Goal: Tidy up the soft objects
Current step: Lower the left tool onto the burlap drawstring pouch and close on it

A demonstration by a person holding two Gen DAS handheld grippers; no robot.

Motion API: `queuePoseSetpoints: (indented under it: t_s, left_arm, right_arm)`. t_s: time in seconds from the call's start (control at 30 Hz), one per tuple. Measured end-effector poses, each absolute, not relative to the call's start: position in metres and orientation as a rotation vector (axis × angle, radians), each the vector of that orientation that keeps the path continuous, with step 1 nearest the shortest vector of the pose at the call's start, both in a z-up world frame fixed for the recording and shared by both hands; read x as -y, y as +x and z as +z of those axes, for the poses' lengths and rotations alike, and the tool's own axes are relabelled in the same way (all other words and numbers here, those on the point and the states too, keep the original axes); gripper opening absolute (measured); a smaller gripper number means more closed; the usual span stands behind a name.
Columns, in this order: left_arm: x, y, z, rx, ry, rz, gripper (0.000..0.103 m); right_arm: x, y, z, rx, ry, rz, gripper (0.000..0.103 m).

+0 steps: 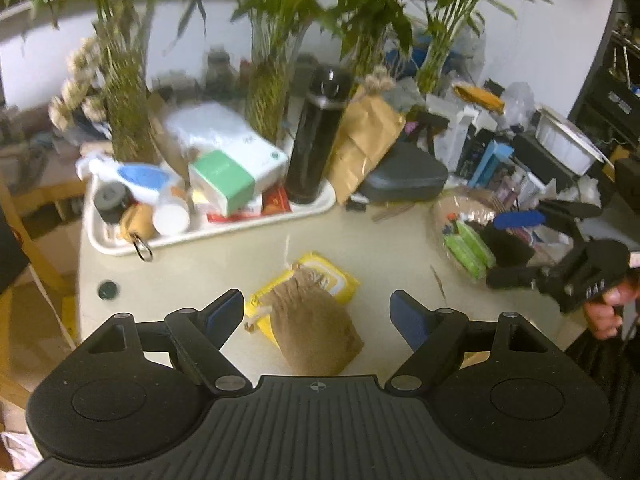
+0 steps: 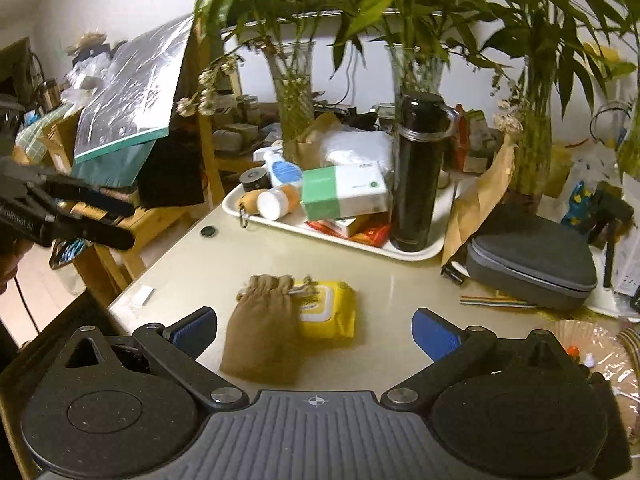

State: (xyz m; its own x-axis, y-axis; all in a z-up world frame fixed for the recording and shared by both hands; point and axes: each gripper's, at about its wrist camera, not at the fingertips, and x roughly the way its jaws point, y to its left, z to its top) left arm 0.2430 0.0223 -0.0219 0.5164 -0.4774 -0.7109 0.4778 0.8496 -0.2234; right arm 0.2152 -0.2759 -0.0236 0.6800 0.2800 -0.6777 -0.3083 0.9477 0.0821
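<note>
A brown drawstring pouch (image 1: 316, 328) (image 2: 260, 332) lies on the pale table, partly on top of a yellow wipes pack (image 1: 336, 280) (image 2: 332, 312). My left gripper (image 1: 316, 298) is open with nothing held. The pouch shows between its blue pads (image 1: 224, 312), but in the right wrist view the left gripper (image 2: 124, 222) hangs off the table's left edge, apart from the pouch. My right gripper (image 2: 314, 315) is open and empty too, above the table with the pouch and pack ahead of it. In the left wrist view the right gripper (image 1: 508, 248) is at the right, held by a hand (image 1: 604, 312).
A white tray (image 1: 120, 246) (image 2: 416, 254) behind the pouch holds a black flask (image 1: 316, 136) (image 2: 420, 172), a green-and-white box (image 2: 344, 190) and bottles. A grey zip case (image 2: 528, 260), a brown paper bag (image 1: 364, 144), plant vases and a clear snack bag (image 1: 464, 232) crowd the back and right.
</note>
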Motion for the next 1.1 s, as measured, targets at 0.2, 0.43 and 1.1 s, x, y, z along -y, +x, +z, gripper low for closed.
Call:
queuePoseSetpoints:
  t_s: [0.2, 0.43, 1.1]
  left_arm:
    - [-0.027, 0.273, -0.047, -0.925, 0.013, -0.612, 0.080]
    - [-0.026, 0.300, -0.078, -1.010, 0.025, -0.656, 0.079]
    - [-0.013, 0.350, -0.177, -1.312, -0.057, -0.777, 0.058]
  right_arm:
    - [0.288, 0.234, -0.034, -0.743, -0.038, 0.267, 0.103]
    - [0.294, 0.242, -0.035, -0.709, -0.041, 0.227, 0.103]
    - [0.295, 0.256, -0.045, -0.733, -0.083, 0.207, 0.103]
